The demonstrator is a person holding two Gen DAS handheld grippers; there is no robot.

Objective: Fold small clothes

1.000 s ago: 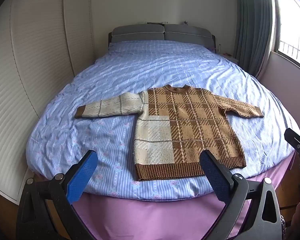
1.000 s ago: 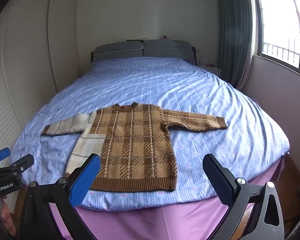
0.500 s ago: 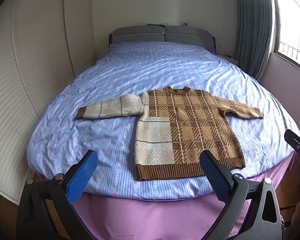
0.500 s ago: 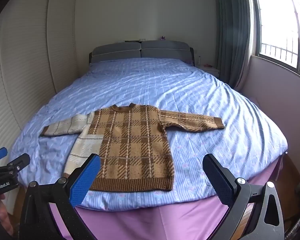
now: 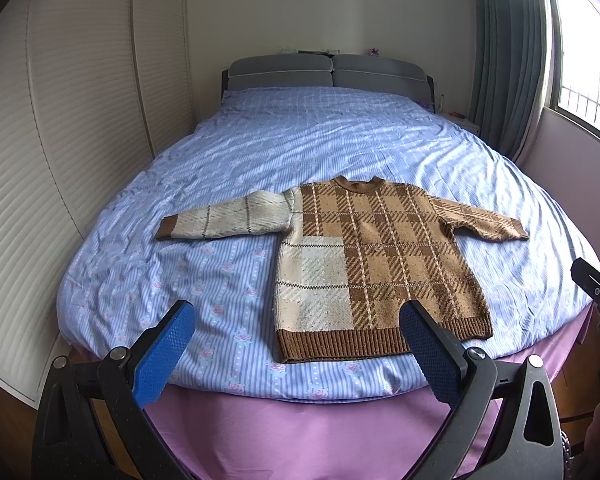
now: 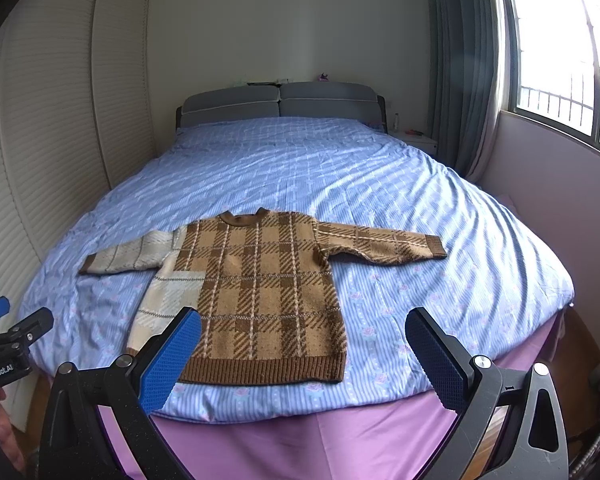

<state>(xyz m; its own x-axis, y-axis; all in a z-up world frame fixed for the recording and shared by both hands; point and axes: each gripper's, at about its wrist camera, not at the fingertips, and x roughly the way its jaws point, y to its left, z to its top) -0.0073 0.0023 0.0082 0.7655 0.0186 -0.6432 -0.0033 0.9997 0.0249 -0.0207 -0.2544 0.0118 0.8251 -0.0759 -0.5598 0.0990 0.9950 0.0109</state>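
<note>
The sweater [image 5: 374, 264] lies flat and face up on the bed [image 5: 324, 148], near the foot edge, with its ribbed hem towards us and the collar towards the headboard [image 5: 328, 72]. Both sleeves are spread out to the sides: the cream sleeve [image 5: 224, 222] to the left, the brown sleeve [image 5: 480, 220] to the right. We see no fold in it yet, so we judge that the folding has not begun.

Against the pictures of one second ago, almost nothing has changed. The sweater has the same shape and the same place on the blue sheet. Only the two cameras have shifted a little; in the right wrist view the sweater [image 6: 260, 292] now sits slightly lower and more to the left. For the task this means that we are still in the approach, and no cloth has been touched.

Our left claw [image 5: 298, 348] is wide open and holds nothing; it hovers before the foot of the bed, apart from the hem. Our right claw [image 6: 304, 354] is also wide open and empty, in the same kind of position. Each claw appears at the edge of the other's view.

We think the next move is to reach for a sleeve or a side edge. The knit looks thick and soft, so it may sag when lifted.
</note>
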